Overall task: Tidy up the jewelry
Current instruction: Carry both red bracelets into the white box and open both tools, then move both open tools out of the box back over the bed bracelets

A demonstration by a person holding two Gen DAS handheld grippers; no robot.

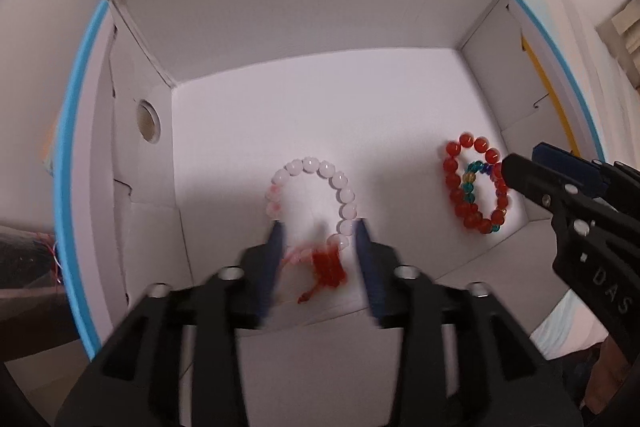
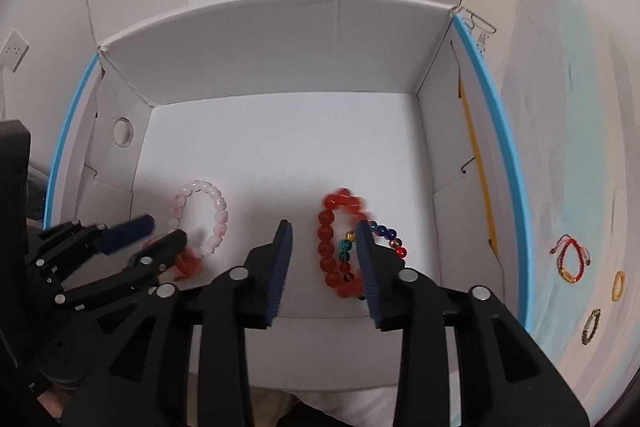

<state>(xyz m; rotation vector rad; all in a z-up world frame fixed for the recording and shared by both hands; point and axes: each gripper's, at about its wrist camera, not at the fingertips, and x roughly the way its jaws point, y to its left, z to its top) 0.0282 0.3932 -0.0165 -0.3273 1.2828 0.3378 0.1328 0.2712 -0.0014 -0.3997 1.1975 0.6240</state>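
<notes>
White carton (image 2: 280, 39), flaps up, 4 walls; far half of floor bare. Pink bead bracelet (image 1: 320, 187) with red tassel (image 1: 328, 265) on the floor, near-left. Left tongs (image 1: 320, 235) wide open above the tassel end, holding nothing. Red bead bracelet (image 2: 330, 247) lies near-right with multicoloured bead bracelet (image 2: 384, 233) overlapping it, close to the right wall. Right tongs (image 2: 324, 227) wide open over both, gripping nothing. Outside the right wall: red cord bracelet (image 2: 570, 259), yellow ring (image 2: 619, 286), dark bracelet (image 2: 591, 327).

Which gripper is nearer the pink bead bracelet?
Left. The left gripper straddles the pink bead bracelet near its red tassel; the right gripper is over the red bead bracelet beside it.
</notes>
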